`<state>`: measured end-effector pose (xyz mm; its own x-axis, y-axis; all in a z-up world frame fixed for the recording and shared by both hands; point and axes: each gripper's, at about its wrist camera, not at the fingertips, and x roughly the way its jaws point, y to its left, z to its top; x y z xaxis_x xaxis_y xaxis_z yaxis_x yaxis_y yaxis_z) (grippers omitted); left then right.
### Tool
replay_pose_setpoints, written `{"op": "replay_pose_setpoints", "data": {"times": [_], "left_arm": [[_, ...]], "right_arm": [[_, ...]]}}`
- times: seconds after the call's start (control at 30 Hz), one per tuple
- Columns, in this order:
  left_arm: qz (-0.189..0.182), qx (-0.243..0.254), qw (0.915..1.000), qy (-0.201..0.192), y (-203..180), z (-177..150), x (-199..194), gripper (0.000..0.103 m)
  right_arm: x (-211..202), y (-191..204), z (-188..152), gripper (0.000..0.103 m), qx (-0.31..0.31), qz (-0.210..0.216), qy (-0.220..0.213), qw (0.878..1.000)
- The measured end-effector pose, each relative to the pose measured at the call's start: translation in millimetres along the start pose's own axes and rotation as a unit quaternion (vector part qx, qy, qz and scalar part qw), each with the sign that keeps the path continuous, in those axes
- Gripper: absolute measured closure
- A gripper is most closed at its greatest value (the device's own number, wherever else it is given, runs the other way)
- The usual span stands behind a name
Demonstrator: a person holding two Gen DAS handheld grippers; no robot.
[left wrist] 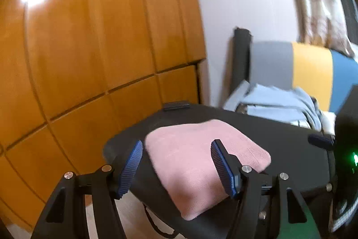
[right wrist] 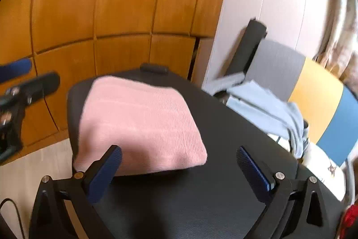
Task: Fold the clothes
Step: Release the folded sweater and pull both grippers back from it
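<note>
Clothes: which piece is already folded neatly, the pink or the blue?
The pink one, a flat square on the black table. The blue one lies crumpled behind.

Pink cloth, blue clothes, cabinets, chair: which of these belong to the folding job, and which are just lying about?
Job:
- folded pink cloth on the black table
- light blue clothes heaped beyond the table
- left tongs and right tongs, both open and empty

Lying about:
- wooden cabinets
- grey, yellow and blue chair

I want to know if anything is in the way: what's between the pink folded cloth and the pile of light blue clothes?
Only bare black table lies between the pink folded cloth and the light blue clothes; the right wrist view shows it best.
</note>
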<state>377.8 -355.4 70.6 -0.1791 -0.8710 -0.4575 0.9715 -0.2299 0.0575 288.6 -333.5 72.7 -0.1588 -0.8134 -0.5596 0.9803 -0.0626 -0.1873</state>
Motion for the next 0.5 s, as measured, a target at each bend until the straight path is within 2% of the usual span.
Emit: {"op": "replay_pose_setpoints", "data": {"times": [0.1,0.23,0.33,0.43,0.5], "left_arm": [[-0.022,-0.033,0.9989,0.025,8,-4,5,0.039],[-0.023,-0.049,0.9973,0.050,15,-13,18,0.040],[-0.019,-0.058,0.9968,0.053,21,-19,24,0.040],[-0.015,-0.070,0.9961,0.051,28,-23,28,0.050],[-0.013,-0.071,0.9963,0.046,30,-23,30,0.052]], "right_arm": [[-10,11,-2,0.000,-0.016,0.007,0.000,1.000],[-12,21,-6,0.000,-0.027,0.017,0.007,0.999],[-7,27,-7,0.000,-0.031,0.022,0.015,0.999],[1,32,-6,0.000,-0.031,0.020,0.022,0.999],[3,33,-7,0.000,-0.030,0.019,0.026,0.999]]}}
